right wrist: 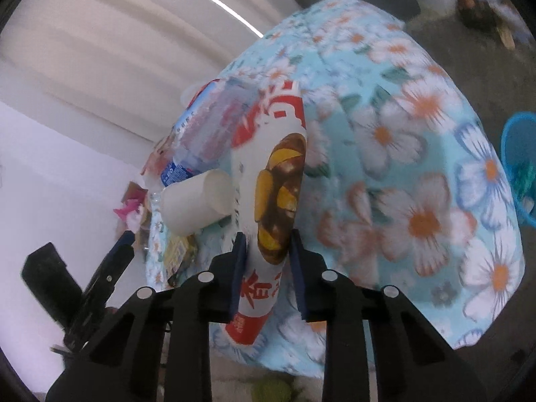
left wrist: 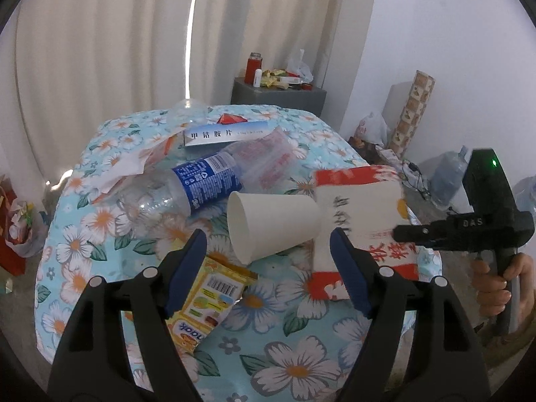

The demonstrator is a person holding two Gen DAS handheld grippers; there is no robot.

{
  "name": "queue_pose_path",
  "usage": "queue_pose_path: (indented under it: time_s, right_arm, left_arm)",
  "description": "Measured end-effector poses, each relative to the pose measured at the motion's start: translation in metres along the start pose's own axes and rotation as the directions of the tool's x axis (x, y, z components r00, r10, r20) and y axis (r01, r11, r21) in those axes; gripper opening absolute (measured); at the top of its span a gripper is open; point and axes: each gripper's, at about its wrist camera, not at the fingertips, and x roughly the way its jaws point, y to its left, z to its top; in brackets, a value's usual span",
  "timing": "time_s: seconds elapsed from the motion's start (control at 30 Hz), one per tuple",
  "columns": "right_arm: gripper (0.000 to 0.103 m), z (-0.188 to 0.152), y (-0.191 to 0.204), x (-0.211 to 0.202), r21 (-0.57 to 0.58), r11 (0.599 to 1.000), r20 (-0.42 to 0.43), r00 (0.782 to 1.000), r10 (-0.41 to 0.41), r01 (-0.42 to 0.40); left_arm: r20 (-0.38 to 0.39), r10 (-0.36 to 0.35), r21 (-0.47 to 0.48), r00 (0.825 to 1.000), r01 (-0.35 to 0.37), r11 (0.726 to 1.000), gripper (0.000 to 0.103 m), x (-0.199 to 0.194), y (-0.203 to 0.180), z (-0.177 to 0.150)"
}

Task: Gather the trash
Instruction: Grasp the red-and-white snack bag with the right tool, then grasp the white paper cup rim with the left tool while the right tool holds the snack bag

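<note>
Two grippers are in my hands over a round table with a light blue flowered cloth (left wrist: 288, 345). My left gripper (left wrist: 268, 251) has its blue pads spread wide with nothing pressed between them, and the white paper cup (left wrist: 271, 224) lies on its side just beyond them, its mouth turned to the near left. My right gripper (right wrist: 266, 258) has its blue pads close on both sides of the near end of the red and white food packet with a brown and yellow picture (right wrist: 268, 201); they look like they pinch it, and the packet lies to the right of the cup, touching it. Left of the cup lies a clear plastic bottle with a blue label (left wrist: 187, 187), also on its side. A yellow snack wrapper with a barcode (left wrist: 207, 298) sits near me, partly under my left pad. At the far side of the table lies a long white and blue box with dark letters (left wrist: 227, 134). A blue plastic basket (right wrist: 522, 164) stands at the right edge of the right view.
</note>
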Motion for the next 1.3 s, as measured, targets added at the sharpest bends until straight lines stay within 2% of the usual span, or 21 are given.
queue_pose_path:
  time_s: [0.1,0.2,0.3,0.4,0.47,0.53,0.57,0.63,0.77,0.83,0.87,0.9,1.0,1.1,1.3]
  right_arm:
    - [0.024,-0.004,-0.017,-0.004,0.041,0.999,0.002,1.000,0.030,-0.030]
    - [0.024,-0.007,-0.028,-0.002,0.072,0.995,0.001,0.998,0.070,-0.070]
    - [0.024,-0.008,-0.032,-0.001,0.090,0.991,-0.001,0.995,0.099,-0.098]
    - [0.025,-0.007,-0.040,-0.001,0.114,0.983,-0.001,0.990,0.142,-0.141]
    - [0.028,-0.006,-0.044,-0.001,0.137,0.976,0.005,0.985,0.172,-0.172]
    - [0.034,-0.004,-0.051,-0.002,0.166,0.967,0.023,0.981,0.193,-0.194]
    - [0.037,-0.002,-0.053,-0.003,0.172,0.966,0.030,0.982,0.189,-0.191]
    - [0.050,0.001,-0.055,-0.003,0.175,0.965,0.045,0.981,0.189,-0.194]
    - [0.053,0.006,-0.051,0.006,0.169,0.965,0.054,0.979,0.196,-0.202]
    - [0.050,0.008,-0.051,0.011,0.174,0.966,0.054,0.981,0.187,-0.194]
    - [0.045,0.009,-0.050,0.014,0.170,0.969,0.053,0.983,0.174,-0.180]
    - [0.034,0.009,-0.050,0.017,0.164,0.972,0.052,0.985,0.162,-0.169]
    - [0.027,0.009,-0.056,0.016,0.179,0.963,0.057,0.979,0.195,-0.202]
    - [0.025,0.009,-0.068,0.004,0.188,0.961,0.070,0.978,0.194,-0.204]
    - [0.023,0.003,-0.094,-0.019,0.227,0.951,0.107,0.976,0.188,-0.208]
  left_arm:
    - [-0.010,-0.036,-0.036,0.999,0.036,0.999,0.072,0.001,-0.003,0.000]
    - [-0.028,-0.129,-0.081,0.991,0.127,0.989,0.070,0.009,-0.017,0.000]
    - [-0.027,-0.191,-0.037,0.981,0.190,0.981,0.063,0.019,-0.047,-0.001]
    - [-0.052,-0.174,0.026,0.983,0.175,0.984,0.056,0.034,-0.071,-0.004]
    - [-0.101,-0.108,0.081,0.989,0.116,0.990,0.053,0.051,-0.085,-0.008]
    - [-0.132,-0.076,0.116,0.988,0.091,0.989,0.051,0.063,-0.093,-0.013]
    - [-0.146,-0.073,0.120,0.987,0.090,0.989,0.051,0.068,-0.095,-0.015]
    - [-0.169,-0.081,0.116,0.982,0.102,0.988,0.051,0.074,-0.098,-0.018]
    - [-0.196,-0.074,0.126,0.978,0.100,0.987,0.051,0.081,-0.100,-0.021]
    - [-0.203,-0.076,0.122,0.976,0.102,0.987,0.051,0.083,-0.099,-0.021]
    - [-0.203,-0.074,0.123,0.976,0.101,0.987,0.051,0.083,-0.099,-0.020]
    - [-0.200,-0.068,0.125,0.977,0.094,0.988,0.051,0.082,-0.099,-0.020]
    - [-0.188,-0.087,0.111,0.978,0.109,0.988,0.051,0.077,-0.096,-0.017]
    - [-0.151,-0.105,0.088,0.983,0.119,0.989,0.051,0.067,-0.088,-0.014]
    - [-0.103,-0.025,0.058,0.994,0.031,0.998,0.059,0.055,-0.065,-0.005]
